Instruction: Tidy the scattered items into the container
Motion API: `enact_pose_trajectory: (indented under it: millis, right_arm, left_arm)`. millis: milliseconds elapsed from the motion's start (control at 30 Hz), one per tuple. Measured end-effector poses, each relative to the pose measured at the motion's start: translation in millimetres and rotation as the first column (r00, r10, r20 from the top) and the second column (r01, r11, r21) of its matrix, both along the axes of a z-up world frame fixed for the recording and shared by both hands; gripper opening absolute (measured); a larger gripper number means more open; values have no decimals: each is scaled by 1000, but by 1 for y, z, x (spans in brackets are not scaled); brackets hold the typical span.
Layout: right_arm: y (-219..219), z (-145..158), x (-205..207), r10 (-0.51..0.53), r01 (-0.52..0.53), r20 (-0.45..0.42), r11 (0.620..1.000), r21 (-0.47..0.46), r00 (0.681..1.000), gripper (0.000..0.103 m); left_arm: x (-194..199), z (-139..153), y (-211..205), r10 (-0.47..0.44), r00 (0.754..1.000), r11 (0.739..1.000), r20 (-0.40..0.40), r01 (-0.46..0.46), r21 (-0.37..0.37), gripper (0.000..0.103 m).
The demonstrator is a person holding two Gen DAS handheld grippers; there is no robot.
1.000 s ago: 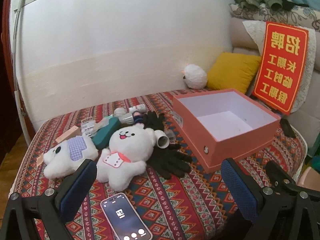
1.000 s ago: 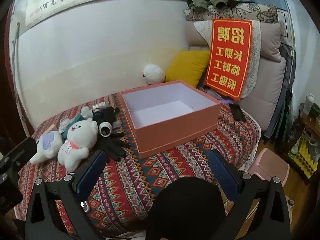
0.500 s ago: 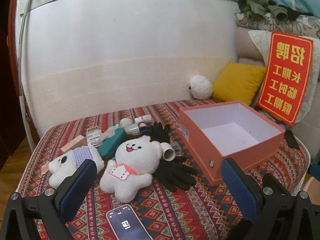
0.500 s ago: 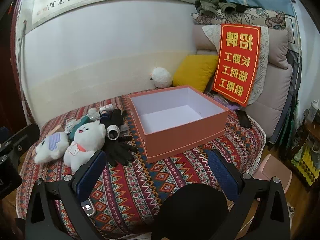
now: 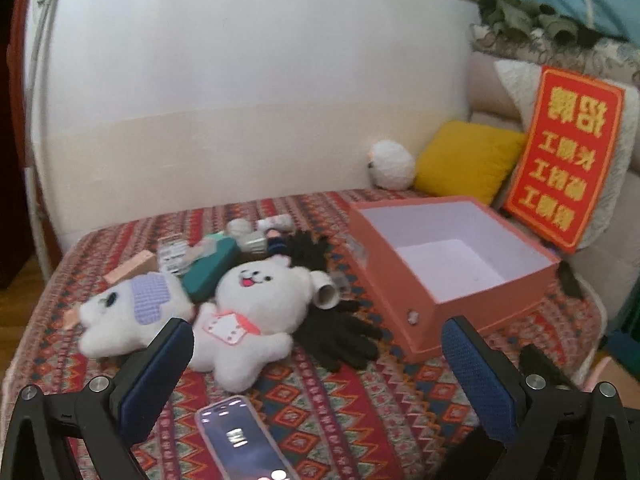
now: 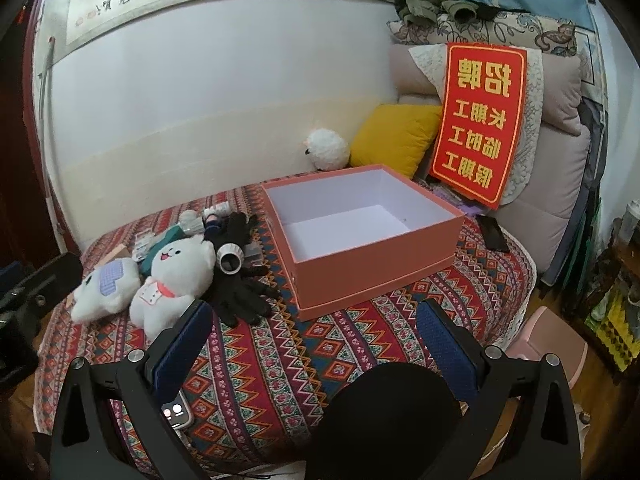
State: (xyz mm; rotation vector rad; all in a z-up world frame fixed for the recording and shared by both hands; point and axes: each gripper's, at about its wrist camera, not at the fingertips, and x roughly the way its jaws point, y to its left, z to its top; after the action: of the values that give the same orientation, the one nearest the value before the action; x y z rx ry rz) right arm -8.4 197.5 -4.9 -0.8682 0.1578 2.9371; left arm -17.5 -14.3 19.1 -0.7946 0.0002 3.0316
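Covering the whole bed is one patterned blanket [image 6: 360, 344], red with many colours, and all the things lie on it. One salmon box [image 6: 372, 264] stands open near the middle, white inside, with nothing in it. Behind it are one red sign [image 6: 478, 120], one yellow cushion [image 6: 394, 136] and one round white plush ball [image 6: 326, 148].

Left of the box the scattered items make one heap. I count two white plush toys: one bear [image 5: 256, 296] with a pink scarf and, just beside it on the left, one flatter toy with a lilac patch [image 5: 132, 308]. Two black gloves [image 5: 340, 332] lie between the bear and the box, and one white tube [image 5: 326, 294] rests on them, touching the bear's head. Behind the bear there is one teal case [image 5: 210, 266], and some small bottles and packets too blurred to count. One phone [image 5: 240, 440] with a lit screen lies at the near edge of the blanket.

Both the left gripper [image 5: 316, 364] and the right gripper [image 6: 312, 340] have their fingers spread wide, holding nothing, above the near edge.

Compared with one second ago, both cameras sit a little closer to the blanket and the box looks bigger. The items themselves have not moved.
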Motion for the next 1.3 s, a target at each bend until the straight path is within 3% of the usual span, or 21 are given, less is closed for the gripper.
enact_pose_trajectory:
  millis: [433, 1300]
  right_arm:
    - [0, -4, 8, 19, -20, -13, 1000, -3, 1000, 103]
    - [-6, -6, 2, 39, -39, 20, 998, -43, 999, 103]
  left_arm:
    - [11, -7, 0, 33, 998, 998, -50, -36, -58, 102]
    - [5, -13, -20, -6, 1000, 999, -23, 7, 38, 102]
